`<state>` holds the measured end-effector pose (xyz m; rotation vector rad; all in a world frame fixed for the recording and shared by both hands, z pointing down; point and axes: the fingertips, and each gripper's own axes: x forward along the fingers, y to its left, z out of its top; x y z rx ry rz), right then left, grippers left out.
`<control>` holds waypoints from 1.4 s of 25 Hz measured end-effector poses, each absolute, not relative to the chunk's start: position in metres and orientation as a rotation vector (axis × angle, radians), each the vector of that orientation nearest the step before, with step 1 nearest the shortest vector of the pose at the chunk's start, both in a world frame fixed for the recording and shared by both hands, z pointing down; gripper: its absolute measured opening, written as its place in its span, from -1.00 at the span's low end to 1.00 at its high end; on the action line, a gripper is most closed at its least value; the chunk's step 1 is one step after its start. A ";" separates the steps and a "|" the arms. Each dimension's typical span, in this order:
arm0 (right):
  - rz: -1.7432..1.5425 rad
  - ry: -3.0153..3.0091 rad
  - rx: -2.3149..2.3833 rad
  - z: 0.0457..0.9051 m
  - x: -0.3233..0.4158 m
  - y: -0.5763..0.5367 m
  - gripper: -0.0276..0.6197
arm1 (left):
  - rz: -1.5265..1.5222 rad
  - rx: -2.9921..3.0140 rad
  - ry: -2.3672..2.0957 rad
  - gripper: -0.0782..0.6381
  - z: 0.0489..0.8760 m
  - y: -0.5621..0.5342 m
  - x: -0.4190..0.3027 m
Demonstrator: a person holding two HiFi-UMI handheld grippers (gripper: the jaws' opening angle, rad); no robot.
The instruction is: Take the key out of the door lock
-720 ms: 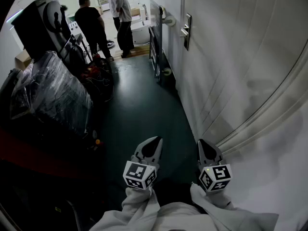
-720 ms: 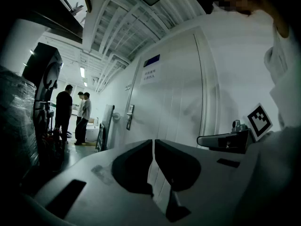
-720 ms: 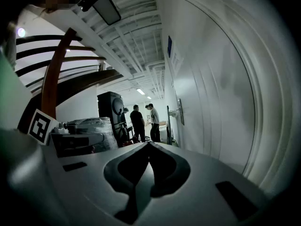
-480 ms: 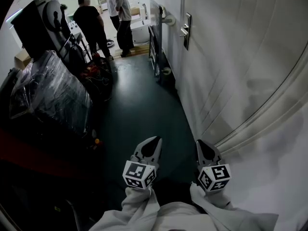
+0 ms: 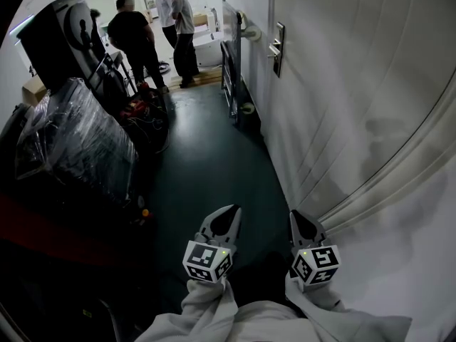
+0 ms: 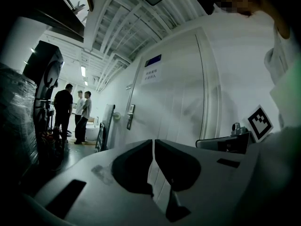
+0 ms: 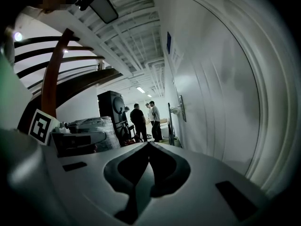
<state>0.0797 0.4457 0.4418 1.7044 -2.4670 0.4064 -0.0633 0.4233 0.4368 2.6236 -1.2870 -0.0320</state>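
Observation:
The white door (image 5: 356,84) runs along the right side. Its metal lock plate with a lever handle (image 5: 276,47) is far ahead, also seen in the left gripper view (image 6: 130,116) and the right gripper view (image 7: 180,108). The key is too small to make out. My left gripper (image 5: 231,211) and right gripper (image 5: 294,216) are held low and close to my body, far short of the lock. In each gripper's own view the jaws are shut with nothing between them (image 6: 153,142) (image 7: 148,144).
Three people (image 5: 135,34) stand at the far end of the corridor. Plastic-wrapped equipment (image 5: 71,141) and a tall black machine (image 5: 60,34) line the left side. A metal frame (image 5: 231,63) leans against the wall past the door, with a tape roll (image 5: 247,107) on the dark green floor.
The right gripper has drifted slightly left; the left one holds still. The person in black has shifted a little.

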 end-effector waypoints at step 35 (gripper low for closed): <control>0.465 -2.486 1.658 0.446 0.083 0.182 -0.75 | -0.021 2.581 -1.325 -0.71 0.436 0.174 -0.060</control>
